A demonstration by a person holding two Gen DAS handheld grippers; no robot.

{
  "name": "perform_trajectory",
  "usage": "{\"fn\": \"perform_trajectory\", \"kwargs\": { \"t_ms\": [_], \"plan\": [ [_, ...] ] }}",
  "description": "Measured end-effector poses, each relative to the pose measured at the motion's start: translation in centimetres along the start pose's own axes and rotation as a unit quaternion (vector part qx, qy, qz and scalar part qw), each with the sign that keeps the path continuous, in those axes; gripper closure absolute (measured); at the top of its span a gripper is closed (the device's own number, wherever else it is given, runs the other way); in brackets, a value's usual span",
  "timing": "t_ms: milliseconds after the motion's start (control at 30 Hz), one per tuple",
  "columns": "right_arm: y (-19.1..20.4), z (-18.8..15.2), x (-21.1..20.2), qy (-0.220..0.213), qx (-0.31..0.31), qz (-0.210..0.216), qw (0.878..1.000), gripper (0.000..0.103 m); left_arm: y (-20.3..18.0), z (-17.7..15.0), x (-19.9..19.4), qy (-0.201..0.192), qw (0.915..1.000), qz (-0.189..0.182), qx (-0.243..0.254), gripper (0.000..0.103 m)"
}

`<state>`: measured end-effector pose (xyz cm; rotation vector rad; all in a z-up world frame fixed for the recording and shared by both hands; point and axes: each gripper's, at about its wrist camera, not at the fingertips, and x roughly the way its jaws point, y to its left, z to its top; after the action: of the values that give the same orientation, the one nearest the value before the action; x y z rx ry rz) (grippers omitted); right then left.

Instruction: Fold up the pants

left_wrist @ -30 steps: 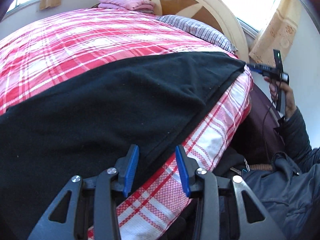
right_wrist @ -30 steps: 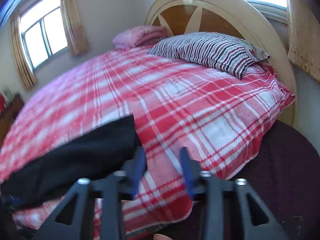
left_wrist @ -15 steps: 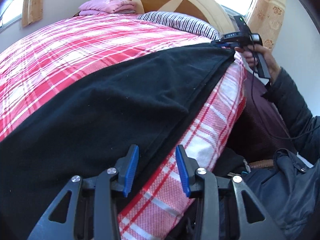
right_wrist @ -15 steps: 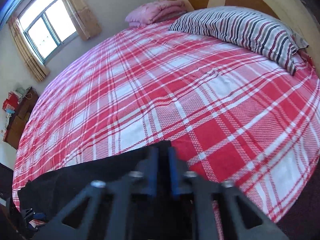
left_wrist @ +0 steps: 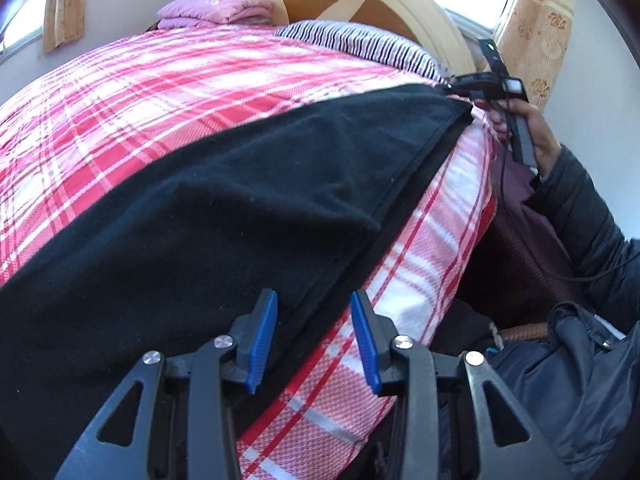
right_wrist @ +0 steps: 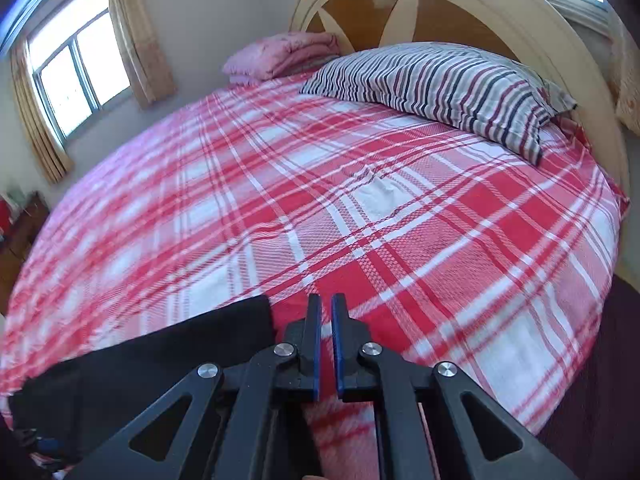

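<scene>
Pants of black fleece [left_wrist: 208, 216] lie flat along the near edge of the red plaid bed [right_wrist: 360, 200]. Your left gripper [left_wrist: 314, 340] hovers with fingers apart over their hem; your right gripper [right_wrist: 326, 344] is pinched closed on nothing, just beside their far end.

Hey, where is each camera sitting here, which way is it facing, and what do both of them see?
Left wrist: behind the left tongs, open over the black fabric pants, facing along the bed's edge; the person's right hand, dark sleeve and right tongs show.
Right wrist: behind the shut right tongs beside the pants' corner, facing across the red plaid bedsheet to the striped pillow; only tongs show.
Shared: pants, bedsheet, pillow, wooden headboard.
</scene>
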<state>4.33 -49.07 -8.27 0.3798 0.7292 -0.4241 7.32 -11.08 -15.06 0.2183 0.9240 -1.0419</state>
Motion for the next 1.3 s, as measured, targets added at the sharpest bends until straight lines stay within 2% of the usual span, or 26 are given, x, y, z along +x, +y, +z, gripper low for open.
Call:
{"fn": "perform_trajectory", "kwargs": {
  "t_ms": [33,67,100,133,167,233,333,400,500,600,733,800,867,1067,1100,1133,1233,1300],
  "plan": [
    [0.0,-0.2,-1.1,-0.007,-0.002,-0.001,1.0,0.091,-0.2,0.2,-0.1,-0.006,1.0,0.0,0.004,0.062],
    [0.2,-0.5,-2.7,-0.013,-0.007,-0.001,1.0,0.072,-0.3,0.4,-0.3,-0.011,0.9999,0.002,0.008,0.062],
    [0.3,-0.8,-3.6,-0.015,-0.008,0.004,1.0,0.058,-0.5,0.6,-0.3,-0.014,0.9998,0.004,0.012,0.062],
    [0.5,-1.2,-4.6,-0.014,-0.006,0.014,1.0,0.035,-0.7,0.8,-0.2,-0.015,0.9997,0.006,0.016,0.062],
    [0.6,-1.6,-5.4,-0.014,-0.002,0.03,0.999,0.034,-0.9,1.0,-0.1,-0.015,0.9997,0.003,0.019,0.062],
    [0.9,-2.4,-6.6,-0.013,0.0,0.05,0.999,0.034,-1.3,1.3,0.2,-0.014,0.9997,-0.004,0.022,0.062],
    [1.6,-3.7,-6.9,-0.006,-0.003,0.058,0.998,0.034,-2.5,1.6,0.7,-0.007,0.9989,0.005,0.046,0.062],
    [1.8,-4.5,-6.5,0.003,0.004,0.075,0.997,0.034,-3.1,1.7,1.3,0.002,0.9977,0.023,0.064,0.062],
    [2.4,-5.2,-5.2,0.026,0.006,0.088,0.996,0.045,-3.2,2.1,2.2,0.008,0.9961,0.048,0.073,0.062],
    [2.7,-5.7,-4.2,0.038,0.014,0.102,0.994,0.046,-3.5,2.3,3.1,0.017,0.9926,0.074,0.095,0.062],
    [3.0,-6.1,-3.8,0.036,0.009,0.095,0.995,0.046,-4.4,1.8,3.8,0.018,0.9861,0.101,0.131,0.062],
    [3.1,-6.1,-3.9,0.032,0.01,0.097,0.995,0.047,-4.2,1.8,3.7,0.01,0.9876,0.093,0.126,0.062],
    [3.1,-6.1,-4.1,0.027,0.012,0.1,0.995,0.058,-3.6,1.9,3.2,0.004,0.9912,0.079,0.106,0.062],
    [3.2,-6.2,-3.8,0.026,0.012,0.101,0.994,0.06,-3.4,2.0,3.2,-0.001,0.992,0.076,0.101,0.075],
    [3.3,-6.2,-3.6,0.025,0.009,0.099,0.995,0.064,-3.4,2.0,3.2,-0.002,0.9922,0.073,0.101,0.091],
    [3.3,-6.3,-3.5,0.023,0.004,0.094,0.995,0.072,-3.5,2.0,3.2,0.0,0.9921,0.074,0.102,0.096],
    [3.3,-6.3,-3.2,0.018,0.004,0.1,0.995,0.088,-3.9,2.0,3.3,-0.001,0.9905,0.08,0.112,0.098],
    [3.3,-6.3,-3.4,0.012,0.004,0.107,0.994,0.091,-4.0,1.9,3.0,-0.008,0.99,0.081,0.115,0.099]
  ]
}}
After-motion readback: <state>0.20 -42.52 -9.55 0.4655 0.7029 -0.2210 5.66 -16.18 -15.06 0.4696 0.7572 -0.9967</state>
